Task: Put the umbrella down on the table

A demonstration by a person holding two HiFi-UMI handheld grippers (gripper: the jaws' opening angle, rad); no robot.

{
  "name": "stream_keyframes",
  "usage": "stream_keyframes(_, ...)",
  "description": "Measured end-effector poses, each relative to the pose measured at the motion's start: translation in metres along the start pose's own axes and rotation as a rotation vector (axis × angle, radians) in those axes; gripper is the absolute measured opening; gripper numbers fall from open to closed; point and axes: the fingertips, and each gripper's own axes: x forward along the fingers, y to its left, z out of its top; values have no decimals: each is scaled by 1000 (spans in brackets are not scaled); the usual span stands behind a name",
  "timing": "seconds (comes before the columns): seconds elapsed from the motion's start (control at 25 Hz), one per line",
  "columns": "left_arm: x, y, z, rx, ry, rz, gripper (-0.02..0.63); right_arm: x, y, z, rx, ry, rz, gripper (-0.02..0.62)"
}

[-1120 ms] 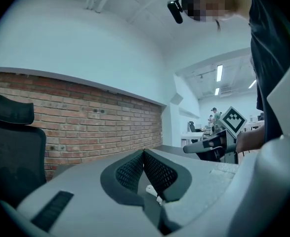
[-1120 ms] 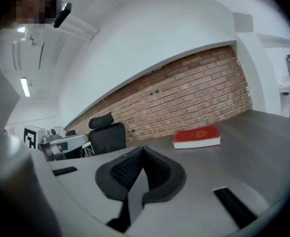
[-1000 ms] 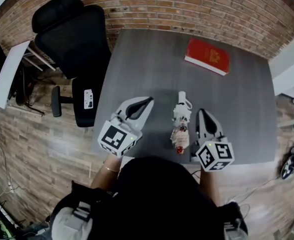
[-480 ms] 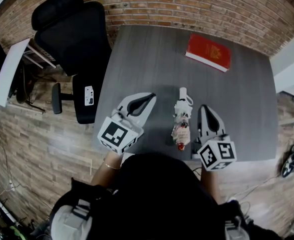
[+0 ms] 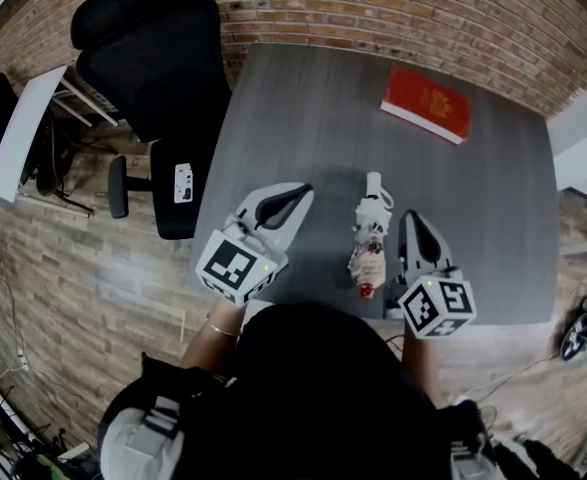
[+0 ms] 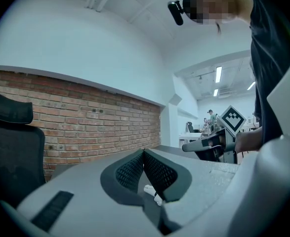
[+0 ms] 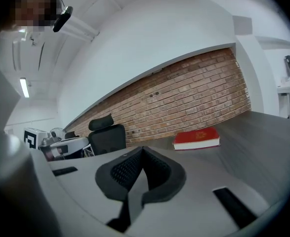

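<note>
Both the left gripper [image 5: 298, 194] and the right gripper [image 5: 413, 220] are hovering nearly level over the table's [image 5: 313, 118] near edge, jaws pressed together on nothing. The folded umbrella [image 5: 370, 240] is lying on the table between them, nearer the right one, white with a red near end. Beyond, bare tabletop is stretching to a book [image 5: 426, 104] by the far edge.

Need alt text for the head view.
A folded umbrella lies on a grey table between the left gripper and the right gripper, both shut and empty. Farther back lies a red book; a black chair stands beside the table.
</note>
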Motion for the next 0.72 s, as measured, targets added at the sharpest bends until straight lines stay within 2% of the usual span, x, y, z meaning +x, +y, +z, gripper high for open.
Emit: stream_keyframes(0.72,2,8,-3,-9,-1,-2,-3,5,-9,-8,27,38,-44,-5)
